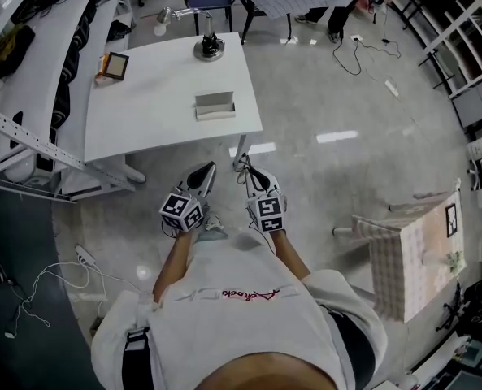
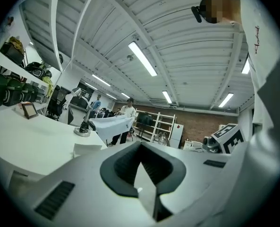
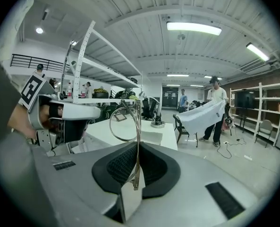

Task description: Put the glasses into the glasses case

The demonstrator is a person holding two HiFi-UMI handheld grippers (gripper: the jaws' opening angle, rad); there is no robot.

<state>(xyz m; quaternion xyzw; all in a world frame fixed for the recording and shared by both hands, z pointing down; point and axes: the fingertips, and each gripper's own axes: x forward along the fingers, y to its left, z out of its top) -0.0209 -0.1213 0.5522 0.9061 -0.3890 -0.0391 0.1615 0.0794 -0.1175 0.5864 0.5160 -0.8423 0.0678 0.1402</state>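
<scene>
Just short of the white desk (image 1: 159,112), I held both tongs level at my waist, pointing to 12 o'clock. My right tongs (image 3: 137,148) were clamped on the glasses (image 3: 124,125), a thin wire frame with a round lens. The frame was pinched edge-on between the ribbed black pads (image 3: 116,167), so the rim stood upright ahead of the tips, probably to spare the lens. My left tongs (image 2: 140,148), at 9 o'clock of the right pair, were pressed together on nothing, likely kept free to steady the case. The glasses case (image 1: 214,105), a pale boxy shell, sat on the smooth desk top at 12 o'clock, well apart from the glasses. Whether it lay open I could not tell.
</scene>
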